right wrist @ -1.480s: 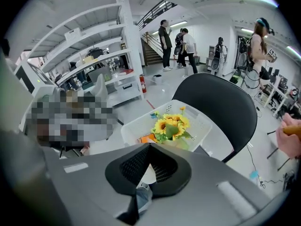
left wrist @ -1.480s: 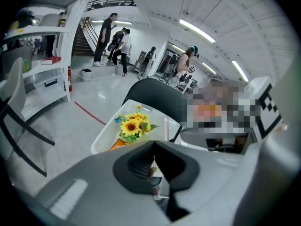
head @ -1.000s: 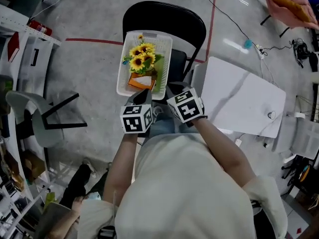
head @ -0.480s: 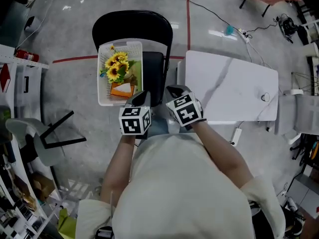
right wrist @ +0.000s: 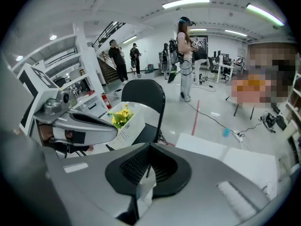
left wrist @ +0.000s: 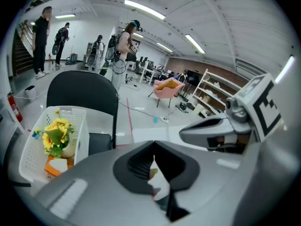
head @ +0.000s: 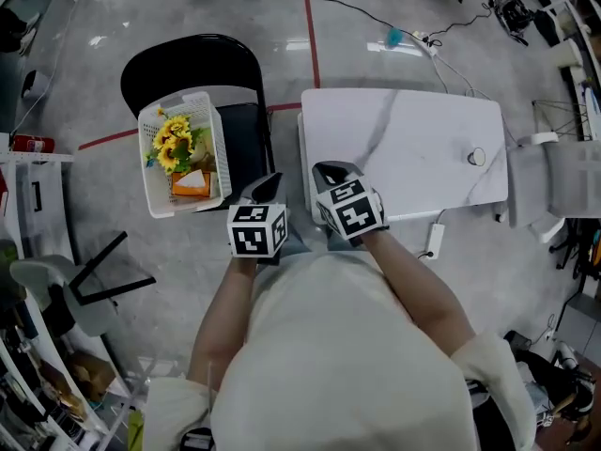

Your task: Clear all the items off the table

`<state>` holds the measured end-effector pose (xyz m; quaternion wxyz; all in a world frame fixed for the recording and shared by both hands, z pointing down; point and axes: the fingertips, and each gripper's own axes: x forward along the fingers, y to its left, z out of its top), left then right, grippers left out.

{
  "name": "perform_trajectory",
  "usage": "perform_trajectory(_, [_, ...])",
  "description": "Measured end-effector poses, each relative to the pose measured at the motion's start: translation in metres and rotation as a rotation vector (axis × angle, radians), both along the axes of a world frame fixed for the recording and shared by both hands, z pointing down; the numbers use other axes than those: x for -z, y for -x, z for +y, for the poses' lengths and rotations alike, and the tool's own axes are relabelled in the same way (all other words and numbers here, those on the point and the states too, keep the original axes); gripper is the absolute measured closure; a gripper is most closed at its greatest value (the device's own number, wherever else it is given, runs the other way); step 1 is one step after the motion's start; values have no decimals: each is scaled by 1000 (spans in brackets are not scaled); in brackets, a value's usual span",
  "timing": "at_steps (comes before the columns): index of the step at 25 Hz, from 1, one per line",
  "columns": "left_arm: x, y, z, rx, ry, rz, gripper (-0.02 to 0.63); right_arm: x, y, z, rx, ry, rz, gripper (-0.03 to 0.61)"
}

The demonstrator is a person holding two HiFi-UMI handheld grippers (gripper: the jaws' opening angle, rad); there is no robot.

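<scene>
The bench (head: 423,139) looks cleared, bar one small round spot (head: 477,156), maybe a fitting. The basket (head: 153,198) of sunflowers (head: 169,147) sits on the chair (head: 188,64) left of the bench. The left tongs (head: 268,188) and right tongs (head: 333,171) are closed, empty.

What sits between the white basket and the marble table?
In the head view, only the bare seat of the black chair and a thin strip of floor.
</scene>
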<state>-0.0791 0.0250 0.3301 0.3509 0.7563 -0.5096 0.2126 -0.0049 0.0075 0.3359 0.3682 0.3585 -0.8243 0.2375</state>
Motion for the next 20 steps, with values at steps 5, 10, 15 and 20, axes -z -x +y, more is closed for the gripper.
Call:
perform_trajectory(5, [-3, -59, -7, -93, 13, 4, 604, -5, -63, -5, -101, 9, 5, 580])
perform_trajectory(10, [-8, -116, -11, -190, 22, 10, 604, -9, -125, -4, -203, 9, 18, 580])
perform_trajectory(15, [-14, -176, -14, -267, 34, 9, 604, -18, -193, 2, -297, 18, 25, 580])
perform_trajectory(20, [-22, -237, -19, -337, 45, 14, 604, -27, -266, 3, -425, 27, 16, 580])
